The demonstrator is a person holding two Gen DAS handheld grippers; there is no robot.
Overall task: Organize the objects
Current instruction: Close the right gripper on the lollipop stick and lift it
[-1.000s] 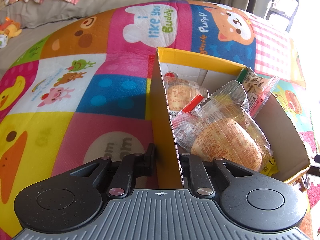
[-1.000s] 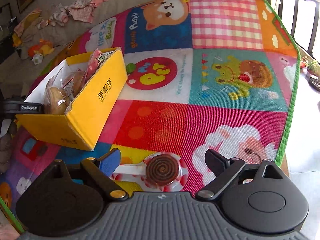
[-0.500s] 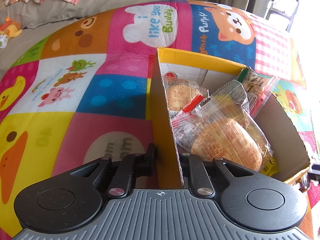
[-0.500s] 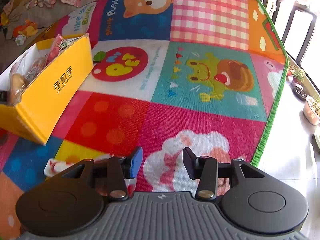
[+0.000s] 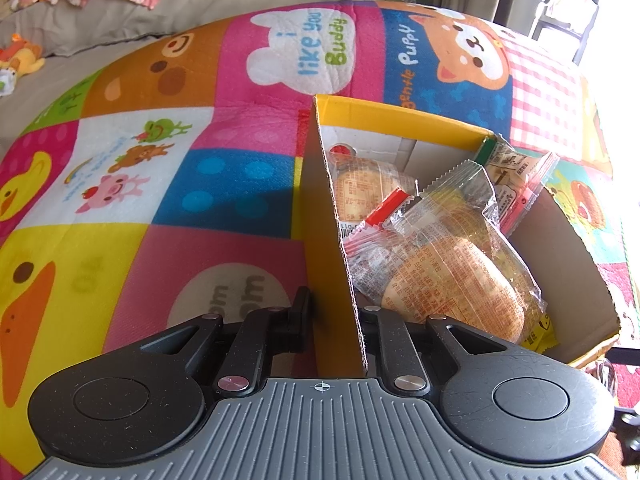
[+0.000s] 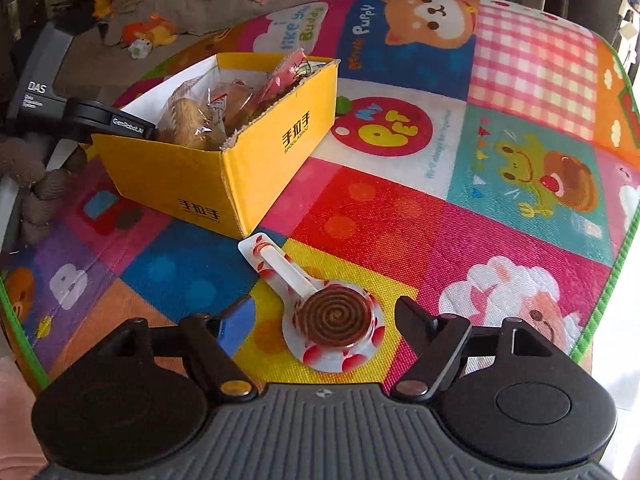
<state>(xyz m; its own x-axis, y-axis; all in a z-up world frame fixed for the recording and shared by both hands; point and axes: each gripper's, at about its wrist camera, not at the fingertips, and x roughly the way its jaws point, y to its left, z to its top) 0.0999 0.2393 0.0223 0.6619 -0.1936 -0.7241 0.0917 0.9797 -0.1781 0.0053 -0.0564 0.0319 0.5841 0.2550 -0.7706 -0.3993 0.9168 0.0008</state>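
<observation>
At the left, the left tool (image 5: 334, 316) is clamped on the near wall of the open yellow cardboard box (image 6: 276, 136), one finger outside and one inside, pinning the box on the patchwork cartoon play mat (image 6: 400, 216). Inside the box lie clear-wrapped bread rolls and snack packets (image 5: 448, 276), loosely heaped and leaning on the right wall.

Further right, just beside the box's near corner, the task's thing lies flat on the mat: a brown spiral lollipop in a white wrapper printed with red fruit (image 6: 334, 318), its stick end pointing up and left toward the box. The right tool (image 6: 324, 316) straddles the round head, its jaws having just been opening again; they stand apart, the blue-padded finger (image 6: 236, 320) left of the candy, the black one on the right, neither pad pressing it.

To do this well, I judge the tool should sink until its tips meet the mat, centre on the disc's widest part, then close gently, since the flat wrapper may slip or crumple. The left grip should hold firm so the box does not shift on the drop.
</observation>
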